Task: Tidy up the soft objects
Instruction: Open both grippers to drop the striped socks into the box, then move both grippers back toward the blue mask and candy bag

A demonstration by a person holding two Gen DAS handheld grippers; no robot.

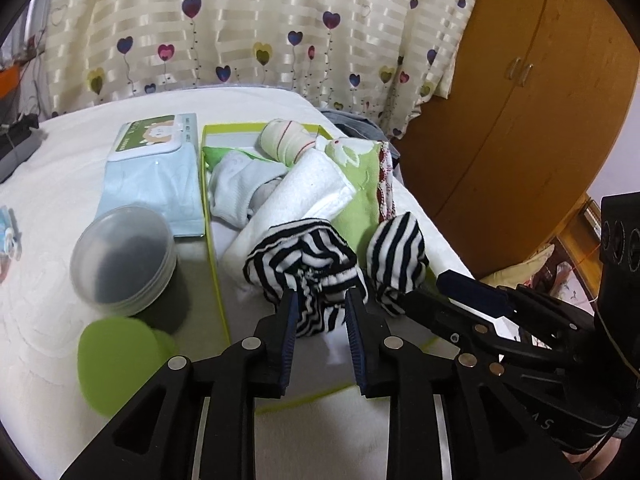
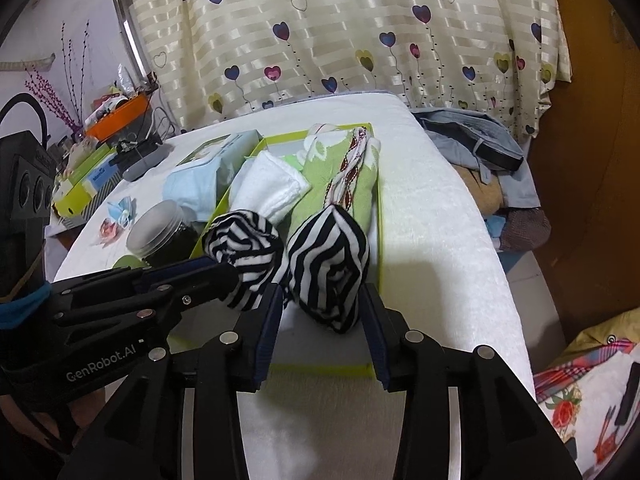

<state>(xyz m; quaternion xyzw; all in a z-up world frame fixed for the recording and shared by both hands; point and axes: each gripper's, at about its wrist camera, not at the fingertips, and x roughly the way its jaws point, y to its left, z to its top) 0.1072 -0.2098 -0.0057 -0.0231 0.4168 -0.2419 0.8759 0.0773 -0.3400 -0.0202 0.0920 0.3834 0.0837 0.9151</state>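
Two black-and-white striped sock bundles lie at the near end of a green-rimmed box on the white bed. My left gripper is open, its jaws standing either side of the left bundle, whose gathered cuff hangs between them. My right gripper is open around the right bundle, with the pads close beside it. Each gripper shows in the other's view: the right gripper and the left gripper. Behind the bundles the box holds a white towel, a green towel, white socks and a rolled cream sock.
Left of the box are a pack of wipes, a lidded jar and a green round pad. A heart-print curtain hangs behind the bed. Clothes pile up past the bed's right edge, beside a wooden wardrobe.
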